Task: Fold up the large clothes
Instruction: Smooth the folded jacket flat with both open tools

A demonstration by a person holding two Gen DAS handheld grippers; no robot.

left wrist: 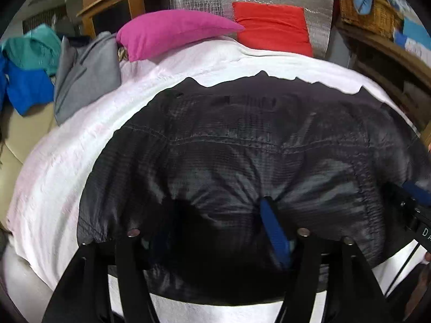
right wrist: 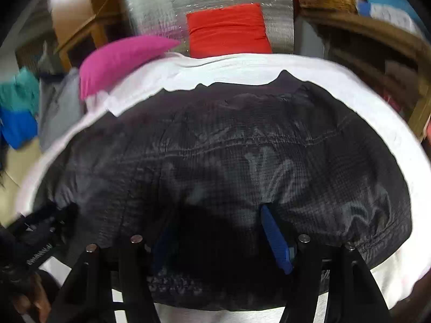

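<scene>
A large black quilted jacket (left wrist: 242,145) lies spread on a white sheet (left wrist: 62,167); it also fills the right wrist view (right wrist: 229,156). My left gripper (left wrist: 215,215) has its blue fingers (left wrist: 274,228) wide apart, pressed into the jacket's near hem, with cloth bunched between them. My right gripper (right wrist: 215,223) stands the same way, one blue finger (right wrist: 274,237) showing and the other in shadow under the fabric. The right gripper also shows at the right edge of the left wrist view (left wrist: 414,202), and the left gripper at the left edge of the right wrist view (right wrist: 40,228).
A pink pillow (left wrist: 172,29) and a red pillow (left wrist: 272,24) lie at the far edge of the sheet. Grey, blue and teal clothes (left wrist: 54,75) are piled at the left. A wicker basket (left wrist: 369,10) sits on wooden shelves at the right.
</scene>
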